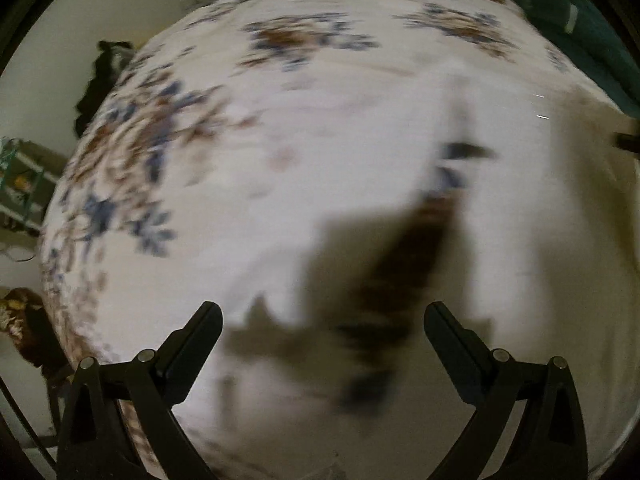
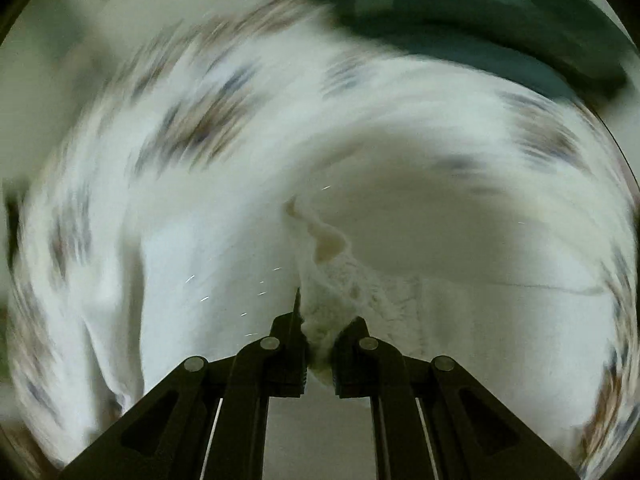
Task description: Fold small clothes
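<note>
A white garment (image 2: 248,264) with a knit texture lies and hangs over a floral bedsheet (image 2: 208,120). My right gripper (image 2: 320,332) is shut on a bunched edge of the white garment, which spills out between its fingers. In the left wrist view the white garment (image 1: 500,208) spreads across the right half, blurred. My left gripper (image 1: 322,316) is open and empty above the floral bedsheet (image 1: 200,112), its shadow falling on the cloth below. Both views are motion-blurred.
A dark green cloth (image 1: 580,32) lies at the far right of the bed; it also shows in the right wrist view (image 2: 480,20). A dark garment (image 1: 104,80) hangs past the bed's left edge. A shelf (image 1: 24,184) stands at left.
</note>
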`<state>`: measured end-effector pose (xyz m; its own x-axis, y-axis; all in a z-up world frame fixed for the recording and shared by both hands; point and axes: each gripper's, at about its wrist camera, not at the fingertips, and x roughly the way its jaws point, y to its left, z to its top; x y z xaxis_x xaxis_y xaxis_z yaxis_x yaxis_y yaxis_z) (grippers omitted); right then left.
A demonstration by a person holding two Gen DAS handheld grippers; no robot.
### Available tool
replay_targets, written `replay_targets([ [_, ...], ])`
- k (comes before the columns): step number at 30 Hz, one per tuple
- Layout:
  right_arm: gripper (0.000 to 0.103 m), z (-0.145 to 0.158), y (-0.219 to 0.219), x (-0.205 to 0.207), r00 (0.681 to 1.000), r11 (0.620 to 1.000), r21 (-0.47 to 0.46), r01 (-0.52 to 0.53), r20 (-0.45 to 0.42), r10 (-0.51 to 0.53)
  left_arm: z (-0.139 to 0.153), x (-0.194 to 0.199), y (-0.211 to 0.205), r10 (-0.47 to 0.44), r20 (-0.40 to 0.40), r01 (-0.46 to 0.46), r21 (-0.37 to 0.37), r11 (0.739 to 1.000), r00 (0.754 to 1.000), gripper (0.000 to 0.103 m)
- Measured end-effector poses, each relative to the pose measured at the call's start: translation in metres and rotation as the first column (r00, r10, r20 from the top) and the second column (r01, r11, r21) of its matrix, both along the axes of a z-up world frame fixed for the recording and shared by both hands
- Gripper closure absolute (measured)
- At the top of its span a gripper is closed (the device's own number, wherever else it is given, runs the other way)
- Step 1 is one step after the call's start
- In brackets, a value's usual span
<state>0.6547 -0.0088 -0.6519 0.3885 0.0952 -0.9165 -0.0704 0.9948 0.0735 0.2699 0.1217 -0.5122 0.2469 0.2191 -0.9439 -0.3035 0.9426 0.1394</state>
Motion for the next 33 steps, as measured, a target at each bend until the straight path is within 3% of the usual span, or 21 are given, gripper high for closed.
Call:
replay_targets([
  [3,0.094,-0.032,0.093,-0.011,0.989,0.99,-0.034,-0.137,-0.053,0.135,0.0,-0.021,0.041,0.053,-0.003,-0.053,0.016,0.998,0.999,0.0],
  [7,0.091,-0.058,0.133,-0.028,0.98,0.977,-0.112,-0.182,-0.103,0.17,-0.003,-0.043,0.092,0.14,-0.013,-0.14,-0.002,0.99,0.99,0.0],
  [8,0.089,-0.057,0.129,-0.029,0.98,0.982,-0.083,-0.169,-0.123,0.158,-0.004,-0.044,0.104,0.156,-0.016,-0.156,-0.012,0.988,0.988,0.0],
  [10,0.075,-0.042,0.108,-0.036,0.975,0.99,0.047,-0.133,-0.174,0.139,-0.004,-0.057,0.125,0.208,-0.031,-0.21,-0.054,0.976,0.978,0.0],
  [12,0.04,-0.025,0.077,-0.051,0.972,0.979,0.199,-0.041,-0.218,0.085,-0.001,-0.073,0.139,0.25,-0.037,-0.252,-0.106,0.962,0.968,0.0],
  [15,0.038,0.0,0.03,-0.088,0.971,0.945,0.315,0.086,-0.238,-0.009,-0.003,-0.099,0.163,0.312,-0.065,-0.319,-0.222,0.922,0.948,0.0],
  [18,0.035,0.007,-0.009,-0.125,0.956,0.93,0.309,0.197,-0.272,-0.112,-0.015,-0.122,0.178,0.367,-0.093,-0.377,-0.333,0.864,0.925,0.0],
  [21,0.035,-0.012,-0.032,-0.149,0.922,0.92,0.27,0.284,-0.34,-0.185,-0.045,-0.132,0.183,0.414,-0.167,-0.445,-0.426,0.788,0.895,0.002],
  [22,0.035,-0.021,-0.037,-0.161,0.907,0.916,0.255,0.31,-0.368,-0.205,-0.057,-0.132,0.183,0.435,-0.192,-0.472,-0.465,0.749,0.88,0.005],
  [23,0.035,-0.026,-0.043,-0.165,0.893,0.911,0.242,0.333,-0.393,-0.222,-0.063,-0.13,0.182,0.45,-0.195,-0.484,-0.489,0.726,0.872,0.009],
  [25,0.035,-0.039,-0.049,-0.179,0.871,0.9,0.235,0.366,-0.428,-0.242,-0.065,-0.121,0.179,0.476,-0.159,-0.488,-0.488,0.724,0.865,0.017],
  [26,0.035,-0.044,-0.05,-0.187,0.865,0.902,0.226,0.368,-0.439,-0.243,-0.062,-0.115,0.177,0.476,-0.136,-0.478,-0.479,0.736,0.869,0.046],
  [27,0.035,-0.049,-0.048,-0.194,0.862,0.908,0.211,0.363,-0.445,-0.241,-0.058,-0.109,0.175,0.471,-0.118,-0.467,-0.468,0.75,0.874,0.082],
  [28,0.035,-0.051,-0.044,-0.2,0.864,0.914,0.202,0.35,-0.447,-0.232,-0.054,-0.103,0.173,0.465,-0.101,-0.454,-0.467,0.759,0.88,0.093],
  [29,0.035,-0.05,-0.043,-0.202,0.867,0.922,0.193,0.336,-0.446,-0.223,-0.048,-0.096,0.172,0.464,-0.082,-0.444,-0.474,0.761,0.882,0.099],
  [33,0.035,-0.044,-0.023,-0.219,0.888,0.944,0.181,0.275,-0.425,-0.177,-0.011,-0.079,0.19,0.467,0.026,-0.403,-0.465,0.788,0.884,0.099],
])
